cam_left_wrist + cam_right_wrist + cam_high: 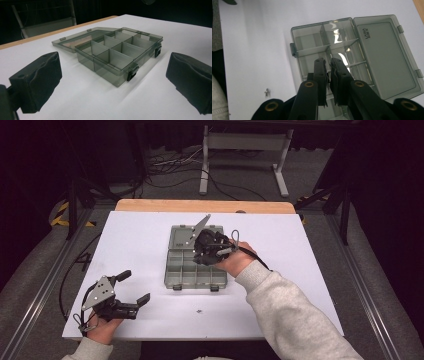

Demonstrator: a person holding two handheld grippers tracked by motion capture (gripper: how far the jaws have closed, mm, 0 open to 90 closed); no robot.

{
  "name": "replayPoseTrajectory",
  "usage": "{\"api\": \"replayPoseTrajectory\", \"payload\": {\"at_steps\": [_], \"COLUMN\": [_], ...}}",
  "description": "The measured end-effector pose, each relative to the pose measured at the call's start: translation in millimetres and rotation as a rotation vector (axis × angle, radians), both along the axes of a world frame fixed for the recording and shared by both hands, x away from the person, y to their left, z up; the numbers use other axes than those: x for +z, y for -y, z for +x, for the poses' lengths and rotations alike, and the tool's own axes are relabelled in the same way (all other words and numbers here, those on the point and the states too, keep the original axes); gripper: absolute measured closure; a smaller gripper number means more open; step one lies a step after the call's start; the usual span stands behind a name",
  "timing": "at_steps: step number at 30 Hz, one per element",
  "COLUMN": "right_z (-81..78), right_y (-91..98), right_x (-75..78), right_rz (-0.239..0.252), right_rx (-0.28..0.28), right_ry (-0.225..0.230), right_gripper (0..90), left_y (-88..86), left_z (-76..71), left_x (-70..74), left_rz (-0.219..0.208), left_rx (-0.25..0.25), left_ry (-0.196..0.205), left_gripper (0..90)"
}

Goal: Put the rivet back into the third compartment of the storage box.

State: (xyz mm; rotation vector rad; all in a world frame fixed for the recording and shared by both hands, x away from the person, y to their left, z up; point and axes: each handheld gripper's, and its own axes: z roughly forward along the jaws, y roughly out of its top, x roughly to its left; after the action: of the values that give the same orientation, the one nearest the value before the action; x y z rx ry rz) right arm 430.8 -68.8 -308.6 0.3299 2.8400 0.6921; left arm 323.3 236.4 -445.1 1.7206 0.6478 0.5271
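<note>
Pressed together and carrying nothing visible, the right gripper [327, 65] is hovering over the open organizer box [186, 265] at mid-table; drifting low, it risks knocking a divider. A small screw [198, 310] is lying loose nearby.

Open table left — organizer box [192, 265] mid-table

White-topped table [135, 245] with a wooden edge showing along the far side. Sitting on it around the middle is a smoky clear compartment box [187, 270], lid flipped open flat toward the far side. There's also one tiny screw [198, 310] lying loose near the front edge.
</note>
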Motion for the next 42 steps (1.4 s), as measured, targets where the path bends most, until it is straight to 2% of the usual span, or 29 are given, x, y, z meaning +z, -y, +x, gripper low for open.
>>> {"api": "replayPoseTrajectory", "payload": {"at_steps": [9, 15, 18, 31, 42], "right_z": [27.9, 42.0, 54.7, 78.2, 86.7], "right_y": [-1.2, -1.6, -3.1, -3.9, 0.2], "right_x": [-1.7, -9.7, -20.3, -46.4, -64.0], "right_rz": [0.003, 0.003, -0.006, -0.037, -0.051], "right_rx": [-0.054, -0.085, -0.103, -0.151, -0.182], "right_ry": [0.003, 0.001, -0.010, -0.030, -0.050], "right_gripper": [82.9, 82.9, 82.8, 82.8, 82.8], "left_y": [-0.5, -0.5, -0.8, -1.2, -1.1], "left_z": [0.6, 0.7, 0.9, 0.8, 0.8], "left_x": [-0.4, -0.4, -0.5, -0.8, -0.7], "left_rz": [0.002, 0.003, 0.007, 0.003, 0.003], "left_rx": [-0.003, -0.003, -0.005, -0.002, -0.002], "left_ry": [-0.001, 0.001, -0.001, -0.003, -0.003], "left_gripper": [0.8, 0.7, 0.7, 0.8, 0.8]}}
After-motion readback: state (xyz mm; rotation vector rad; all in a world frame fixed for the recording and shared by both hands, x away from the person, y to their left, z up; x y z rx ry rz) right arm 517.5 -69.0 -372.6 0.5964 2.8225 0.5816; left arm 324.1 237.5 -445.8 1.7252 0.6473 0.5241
